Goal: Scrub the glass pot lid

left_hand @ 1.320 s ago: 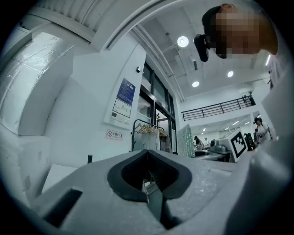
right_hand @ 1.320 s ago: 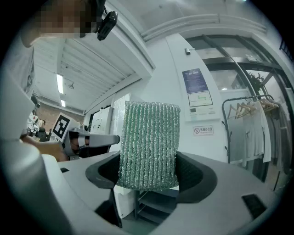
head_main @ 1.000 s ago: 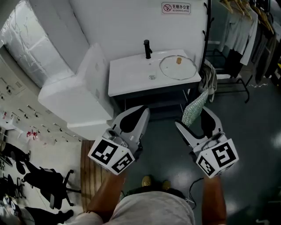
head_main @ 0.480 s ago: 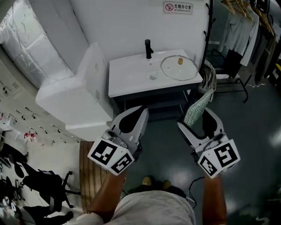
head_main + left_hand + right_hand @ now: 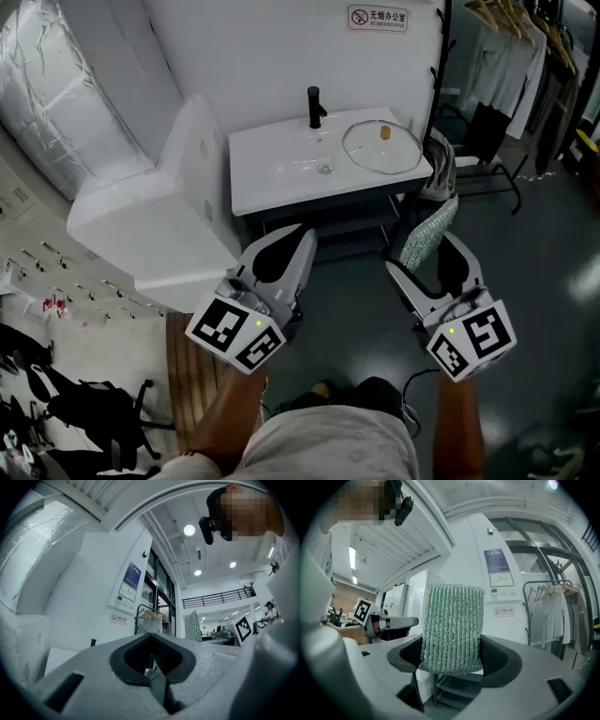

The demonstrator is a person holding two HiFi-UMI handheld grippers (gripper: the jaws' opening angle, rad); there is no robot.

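The glass pot lid with a tan knob lies flat on the right part of the white sink counter, far ahead of both grippers. My right gripper is shut on a green mesh scrubbing cloth, which stands up between the jaws. My left gripper is shut and holds nothing; in the left gripper view its jaws meet with no gap. Both grippers hang over the dark floor, short of the sink.
A black faucet stands at the back of the counter, with a drain in the basin. A large white foam block leans left of the sink. A cloth hangs at the counter's right end. Clothes racks stand at right.
The view has shifted slightly forward toward the sink. Both grippers keep their pose and the cloth stays in the right one.
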